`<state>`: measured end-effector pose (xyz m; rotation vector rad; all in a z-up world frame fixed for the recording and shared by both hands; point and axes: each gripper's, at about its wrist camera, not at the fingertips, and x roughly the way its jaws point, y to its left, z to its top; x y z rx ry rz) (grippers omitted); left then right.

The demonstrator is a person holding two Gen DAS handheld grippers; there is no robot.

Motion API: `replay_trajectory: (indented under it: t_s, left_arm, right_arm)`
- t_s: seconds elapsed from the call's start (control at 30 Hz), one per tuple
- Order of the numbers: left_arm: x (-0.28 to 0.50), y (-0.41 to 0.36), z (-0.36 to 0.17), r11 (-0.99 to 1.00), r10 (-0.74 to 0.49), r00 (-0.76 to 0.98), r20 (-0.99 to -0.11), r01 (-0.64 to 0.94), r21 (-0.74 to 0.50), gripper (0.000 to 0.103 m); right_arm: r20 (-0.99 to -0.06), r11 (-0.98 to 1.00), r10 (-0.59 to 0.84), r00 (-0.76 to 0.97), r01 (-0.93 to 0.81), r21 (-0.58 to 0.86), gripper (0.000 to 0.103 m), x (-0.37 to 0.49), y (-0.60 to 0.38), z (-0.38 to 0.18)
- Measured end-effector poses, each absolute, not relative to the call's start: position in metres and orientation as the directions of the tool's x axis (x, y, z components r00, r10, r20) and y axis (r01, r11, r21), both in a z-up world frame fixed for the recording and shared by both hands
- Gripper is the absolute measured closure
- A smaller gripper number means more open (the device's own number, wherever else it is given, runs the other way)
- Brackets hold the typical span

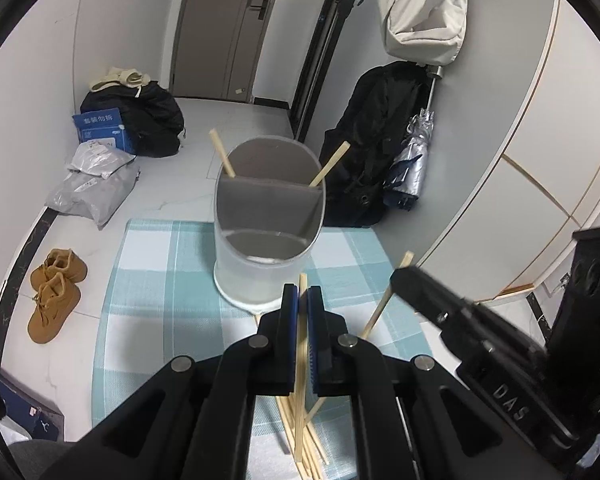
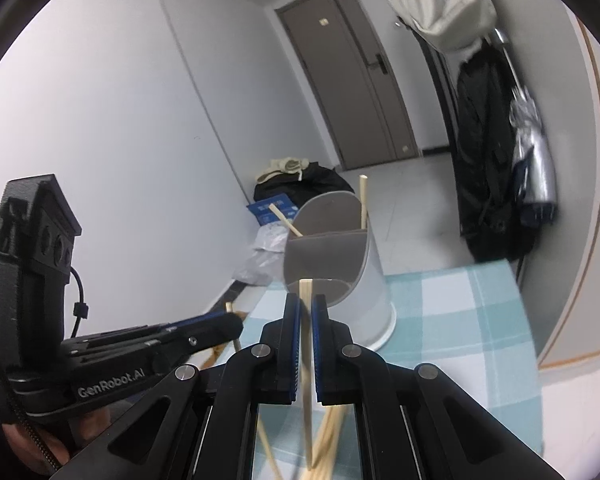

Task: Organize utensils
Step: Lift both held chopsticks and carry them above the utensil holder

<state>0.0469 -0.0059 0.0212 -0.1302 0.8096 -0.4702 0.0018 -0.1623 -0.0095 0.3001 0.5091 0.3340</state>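
Observation:
A grey round utensil holder [image 1: 260, 280] [image 2: 376, 292] with a divider stands on the checked cloth; two wooden chopsticks [image 1: 223, 156] lean in its far compartment. My left gripper [image 1: 302, 292] is shut on one chopstick [image 1: 299, 360] that points toward the holder's near side. More loose chopsticks [image 1: 310, 444] lie heaped on the cloth under it. My right gripper [image 2: 306, 300] is shut on another chopstick [image 2: 307, 360], just short of the holder's rim. From the left wrist view the right gripper [image 1: 398, 276] shows at the right with its stick [image 1: 380, 308]. The left gripper [image 2: 236, 322] shows low left in the right wrist view.
The teal checked cloth [image 1: 160, 280] covers a small table. On the floor beyond lie brown shoes [image 1: 54, 292], grey parcels [image 1: 92, 188], a black bag [image 1: 148, 120], a dark coat [image 1: 376, 152] and a folded umbrella [image 1: 414, 160]. A curved white cabinet [image 1: 520, 184] stands to the right.

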Motion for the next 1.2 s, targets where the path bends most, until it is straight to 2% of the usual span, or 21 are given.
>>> replay_trajectory:
  t_s: [0.4,0.63,1.07,1.2]
  left_arm:
    - [0.069,-0.009,0.067,0.879,-0.476,0.631,-0.612,0.367,-0.306,0.101]
    - [0.092,-0.013,0.096,0.879,-0.476,0.657,-0.585,0.371,-0.298,0.101]
    - [0.155,-0.005,0.129,0.876,-0.482,0.698,-0.530,0.367,-0.313,0.101]
    - [0.175,0.001,0.131,0.874,-0.484,0.700,-0.525,0.353,-0.335,0.101]
  right_arm:
    - [-0.401,0.884,0.417,0.816,-0.260,0.390,0.098,0.015,-0.165,0.036]
    - [-0.378,0.886,0.426,0.822,-0.293,0.360,0.098,0.036,-0.163,0.073]
    - [-0.335,0.903,0.412,0.847,-0.330,0.277,0.098,0.106,-0.166,0.130]
    - [-0.340,0.880,0.449,0.826,-0.344,0.328,0.098,0.136,-0.170,0.134]
